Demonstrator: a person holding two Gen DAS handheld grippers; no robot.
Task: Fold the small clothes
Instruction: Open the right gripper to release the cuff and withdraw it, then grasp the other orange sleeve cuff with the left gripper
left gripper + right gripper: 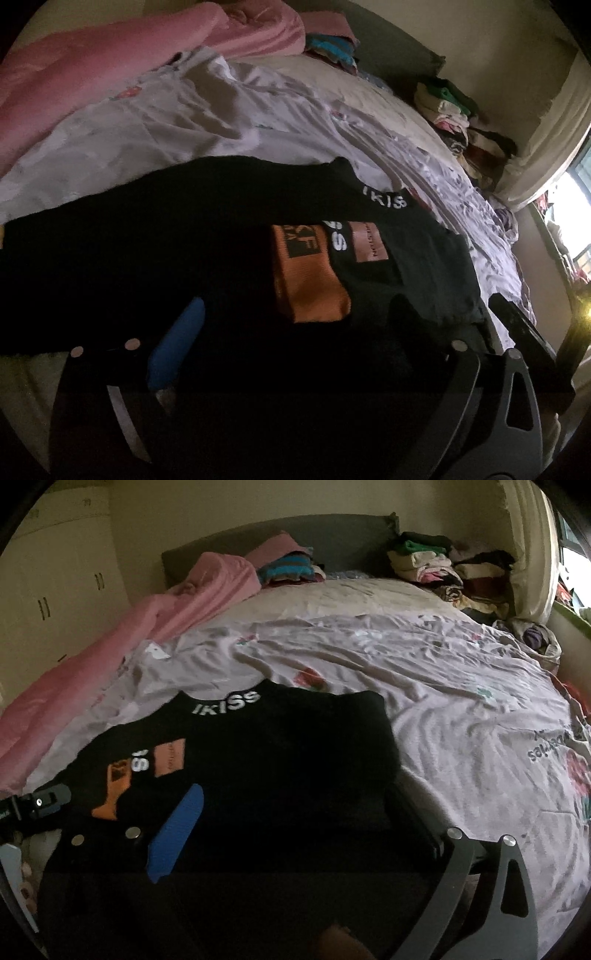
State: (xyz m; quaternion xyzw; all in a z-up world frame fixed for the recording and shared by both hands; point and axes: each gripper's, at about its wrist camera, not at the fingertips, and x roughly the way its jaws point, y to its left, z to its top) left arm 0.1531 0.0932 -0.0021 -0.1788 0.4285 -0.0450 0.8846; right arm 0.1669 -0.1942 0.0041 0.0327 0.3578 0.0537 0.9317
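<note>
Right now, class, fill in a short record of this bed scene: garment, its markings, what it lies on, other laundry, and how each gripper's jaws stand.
garment: black top, spread flat
markings: white lettering at collar; orange patch
surface: floral sheet on bed
other laundry: pink blanket at left; folded stacks by headboard
left gripper: jaws open, nothing between the pads
right gripper: jaws open, over the top's near edge

We are in a home bedroom: a wide bed with a crumpled pale lilac floral sheet (424, 709) and a grey padded headboard (332, 539) fills both views. A pink blanket (155, 616) lies along its left edge, folded clothes (424, 561) are piled at its far right corner, and cream wardrobe doors (55, 583) line the left wall.
</note>
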